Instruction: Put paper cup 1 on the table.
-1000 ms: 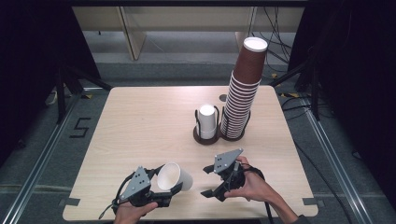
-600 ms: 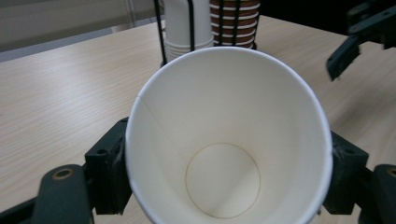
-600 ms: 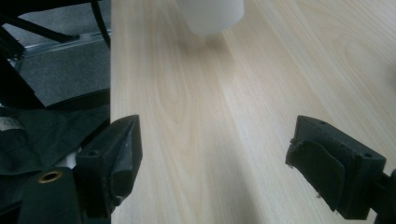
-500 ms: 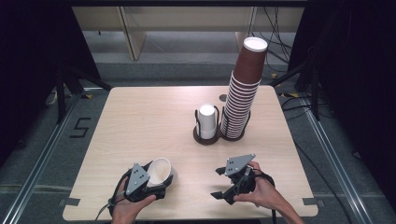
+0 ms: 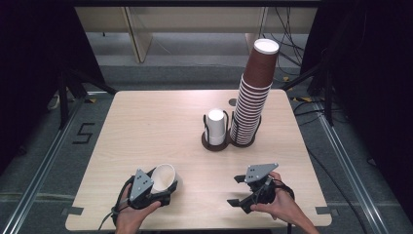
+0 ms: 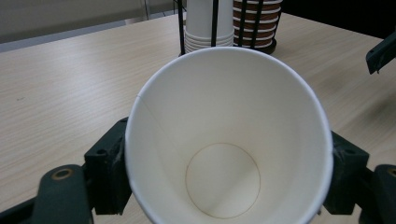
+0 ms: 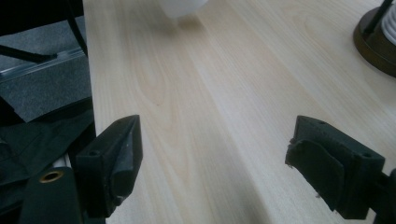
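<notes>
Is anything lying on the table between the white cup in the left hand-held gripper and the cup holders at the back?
Nothing visible does. The left hand-held gripper grips the white cup, and the bare table runs unbroken from there to the cup holders. The right hand-held gripper is off to the side, open and empty.

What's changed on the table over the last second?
The left claw, shut on the white cup, drew it back toward the table's near left edge and swung its mouth from pointing right to pointing away. The open right claw pulled back toward the near edge. The brown cup stack and the white stack stayed put.
</notes>
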The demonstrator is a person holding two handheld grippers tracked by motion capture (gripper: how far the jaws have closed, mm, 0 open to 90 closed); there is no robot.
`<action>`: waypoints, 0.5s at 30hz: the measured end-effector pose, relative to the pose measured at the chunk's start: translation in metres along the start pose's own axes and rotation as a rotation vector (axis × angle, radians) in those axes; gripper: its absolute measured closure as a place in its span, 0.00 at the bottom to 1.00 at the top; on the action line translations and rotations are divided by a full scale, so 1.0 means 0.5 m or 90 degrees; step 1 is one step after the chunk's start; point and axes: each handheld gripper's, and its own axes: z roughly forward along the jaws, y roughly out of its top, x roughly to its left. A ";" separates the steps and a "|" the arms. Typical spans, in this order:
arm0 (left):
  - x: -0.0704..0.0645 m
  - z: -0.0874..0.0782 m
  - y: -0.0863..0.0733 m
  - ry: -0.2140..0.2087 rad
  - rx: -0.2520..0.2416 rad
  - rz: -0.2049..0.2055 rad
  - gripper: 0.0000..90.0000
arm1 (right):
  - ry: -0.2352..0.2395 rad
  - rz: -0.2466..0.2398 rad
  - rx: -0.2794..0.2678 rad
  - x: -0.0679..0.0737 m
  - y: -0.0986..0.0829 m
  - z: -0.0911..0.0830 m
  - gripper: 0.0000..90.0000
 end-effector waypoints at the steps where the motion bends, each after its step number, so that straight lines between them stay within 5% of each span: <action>1: 0.001 0.002 -0.001 -0.003 -0.005 -0.001 0.24 | -0.003 0.014 0.003 0.001 -0.002 -0.003 0.19; 15: 0.015 0.008 0.003 0.013 0.005 -0.013 0.24 | -0.040 0.035 -0.016 -0.012 -0.027 -0.025 0.19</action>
